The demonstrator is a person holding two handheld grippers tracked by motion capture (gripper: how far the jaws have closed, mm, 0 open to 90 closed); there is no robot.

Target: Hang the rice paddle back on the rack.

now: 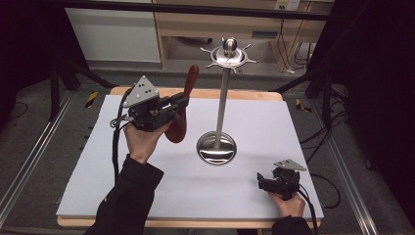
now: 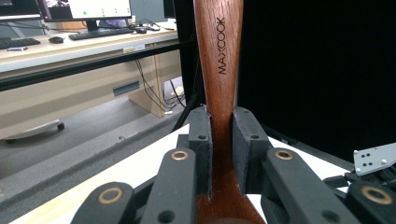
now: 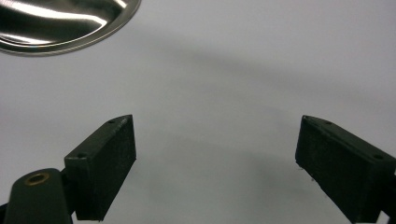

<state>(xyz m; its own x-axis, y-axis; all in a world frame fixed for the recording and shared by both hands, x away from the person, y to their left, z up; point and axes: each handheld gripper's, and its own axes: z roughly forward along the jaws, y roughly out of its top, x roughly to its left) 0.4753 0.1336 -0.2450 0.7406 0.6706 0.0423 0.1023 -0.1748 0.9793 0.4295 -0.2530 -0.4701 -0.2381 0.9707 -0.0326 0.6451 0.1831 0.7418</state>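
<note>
Counter (image 1: 147,191): white board, steel hanging stand (image 1: 222,103) upright near its middle, round base on the board, hooked crown at the top of the pole. Your left claw (image 1: 182,102) is clenched on the wooden spoon (image 1: 182,115), held off the board just left of the pole. The spoon's long axis runs near upright, bowl end down, handle tip up and leaning slightly toward the crown. In the left gripper view the pads pinch the handle's narrow neck (image 2: 219,140), the handle rising straight ahead. The crown's hooks sit up and to the right of the handle tip; probably the coming move turns on that gap, and your left hand is far nearer. Your right claw (image 1: 262,182) rests released at the near right corner, jaws wide over bare board (image 3: 215,140), stand base (image 3: 60,23) ahead-left.
</note>
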